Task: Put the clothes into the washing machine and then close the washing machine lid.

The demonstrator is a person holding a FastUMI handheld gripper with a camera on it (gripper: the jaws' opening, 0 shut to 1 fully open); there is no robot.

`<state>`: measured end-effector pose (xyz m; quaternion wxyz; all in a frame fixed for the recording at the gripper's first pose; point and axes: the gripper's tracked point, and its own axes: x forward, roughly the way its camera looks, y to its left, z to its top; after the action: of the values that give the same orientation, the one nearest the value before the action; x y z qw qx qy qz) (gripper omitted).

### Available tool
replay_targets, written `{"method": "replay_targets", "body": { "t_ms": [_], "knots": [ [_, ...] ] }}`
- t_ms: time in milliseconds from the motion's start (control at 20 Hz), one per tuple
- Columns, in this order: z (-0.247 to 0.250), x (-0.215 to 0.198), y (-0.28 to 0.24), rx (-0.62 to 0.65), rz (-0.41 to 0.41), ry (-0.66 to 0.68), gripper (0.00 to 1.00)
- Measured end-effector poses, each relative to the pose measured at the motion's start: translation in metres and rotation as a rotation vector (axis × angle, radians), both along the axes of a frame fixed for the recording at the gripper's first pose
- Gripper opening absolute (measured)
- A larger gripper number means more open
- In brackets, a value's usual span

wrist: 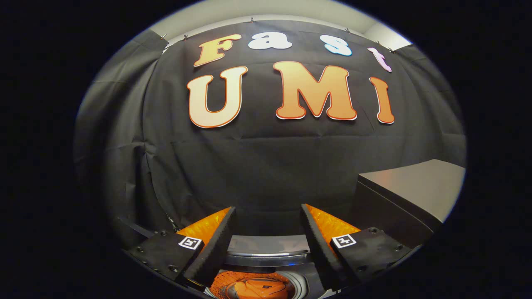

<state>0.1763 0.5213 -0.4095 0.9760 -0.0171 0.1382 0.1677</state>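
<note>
My gripper [268, 214] is open, its two fingers spread wide with nothing between them. Below and between the fingers lies the top of the washing machine [268, 249], its round drum opening showing. Inside the drum sits an orange garment [257, 287], bunched against the perforated orange-lit drum wall. The gripper hovers above the opening, apart from the cloth. I see no raised lid; the machine's back rim runs across just beyond the fingers.
A grey cabinet or table [415, 187] stands to the right of the machine, its flat top higher than the fingers. The black cloth wall [266, 158] hangs close behind the machine.
</note>
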Motion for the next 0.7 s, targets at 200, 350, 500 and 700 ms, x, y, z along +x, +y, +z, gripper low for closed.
{"method": "replay_targets", "body": {
  "t_ms": [200,350,500,700],
  "knots": [
    [-0.026,-0.030,-0.014,-0.060,-0.021,0.057,0.98],
    [-0.046,-0.044,-0.021,-0.079,-0.024,0.125,0.98],
    [-0.056,-0.045,-0.027,-0.063,-0.053,0.170,0.98],
    [-0.051,-0.042,-0.026,-0.055,-0.064,0.177,0.98]
  ]
}}
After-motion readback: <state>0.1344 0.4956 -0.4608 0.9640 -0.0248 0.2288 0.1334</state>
